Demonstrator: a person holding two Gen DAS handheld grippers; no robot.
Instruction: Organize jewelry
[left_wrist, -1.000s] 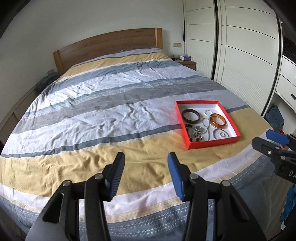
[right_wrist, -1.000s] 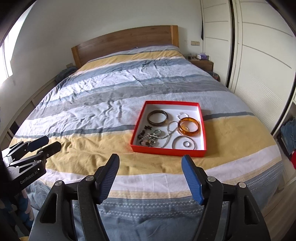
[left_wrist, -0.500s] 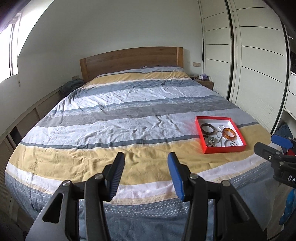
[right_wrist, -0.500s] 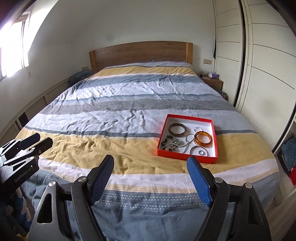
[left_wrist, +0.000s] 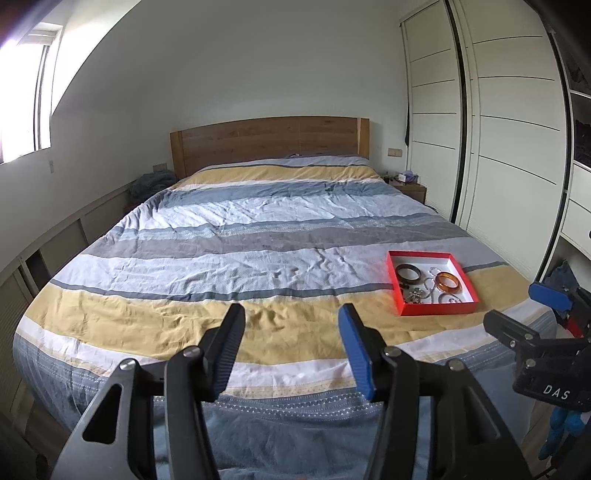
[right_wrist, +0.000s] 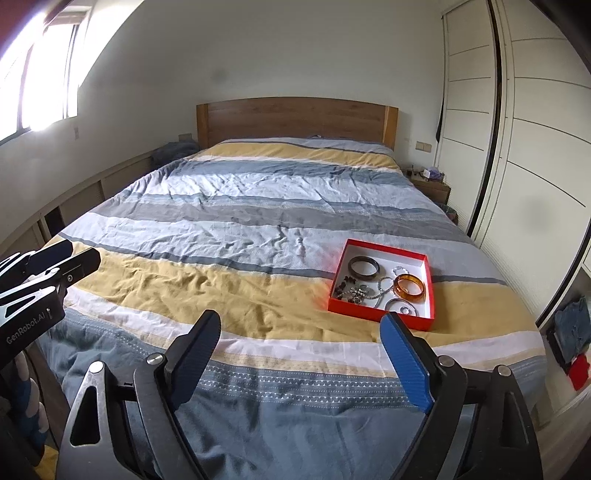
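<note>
A red tray (right_wrist: 338, 276) with a white inside lies on the striped bed, near its foot on the right; it also shows in the left wrist view (left_wrist: 393, 280). In it are a dark bangle (right_wrist: 364, 266), an amber bangle (right_wrist: 409, 287), silver chains and rings (right_wrist: 384, 291) and several small pieces. My right gripper (right_wrist: 301, 356) is open and empty, held back from the foot of the bed, left of the tray. My left gripper (left_wrist: 291, 350) is open and empty, further left, well away from the tray.
The bed (left_wrist: 258, 236) has a wooden headboard (left_wrist: 269, 142). White wardrobe doors (right_wrist: 535, 147) run along the right. A nightstand (right_wrist: 430, 184) stands at the far right of the bed. Low cabinets line the left wall under a window (right_wrist: 40, 85).
Both grippers have pulled back and tilted up from the bed, so the tray looks smaller and farther off. Both stayed open and empty.
</note>
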